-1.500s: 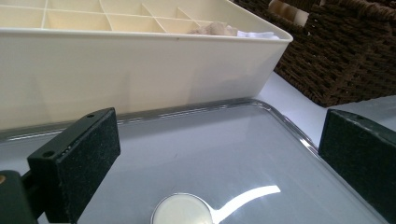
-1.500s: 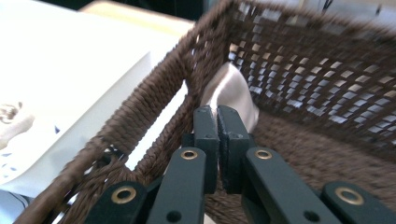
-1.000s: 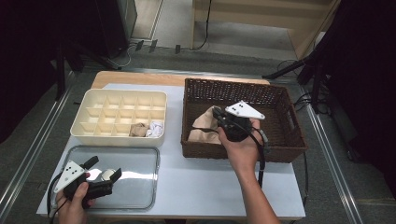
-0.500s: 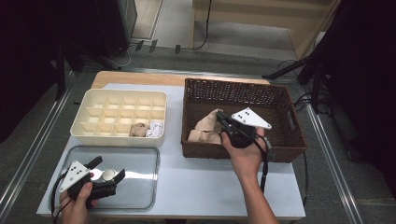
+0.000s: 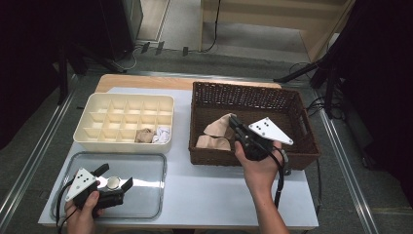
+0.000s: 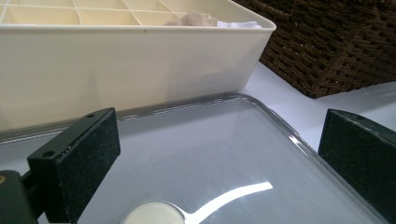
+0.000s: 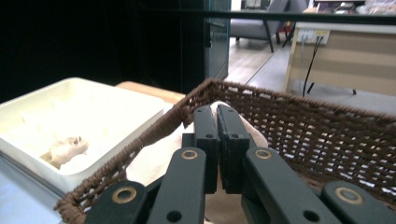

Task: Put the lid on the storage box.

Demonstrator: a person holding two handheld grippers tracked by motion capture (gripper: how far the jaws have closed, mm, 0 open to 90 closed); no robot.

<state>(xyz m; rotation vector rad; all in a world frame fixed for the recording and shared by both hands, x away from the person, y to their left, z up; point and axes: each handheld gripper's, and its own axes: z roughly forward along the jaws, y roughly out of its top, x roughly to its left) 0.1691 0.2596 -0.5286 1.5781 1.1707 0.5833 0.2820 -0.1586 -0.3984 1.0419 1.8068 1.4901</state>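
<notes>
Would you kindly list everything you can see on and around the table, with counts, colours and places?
Table: one, pale top, wooden strip along the far edge.
Divided box: one, cream, far left.
Rolled cloth items in box: two, one tan and one white, near-right compartments.
Wicker basket: one, dark brown, far right.
Cloth items in basket: apparently two, beige, left part.
Clear tray: one, transparent, near left.
Round disc: one, whitish, at the tray under the left tool.
Left tool: black, jaws open over the tray.
Right tool: black, jaws together at the beige cloth; grip unclear.
Hands: two, near edge.
</notes>
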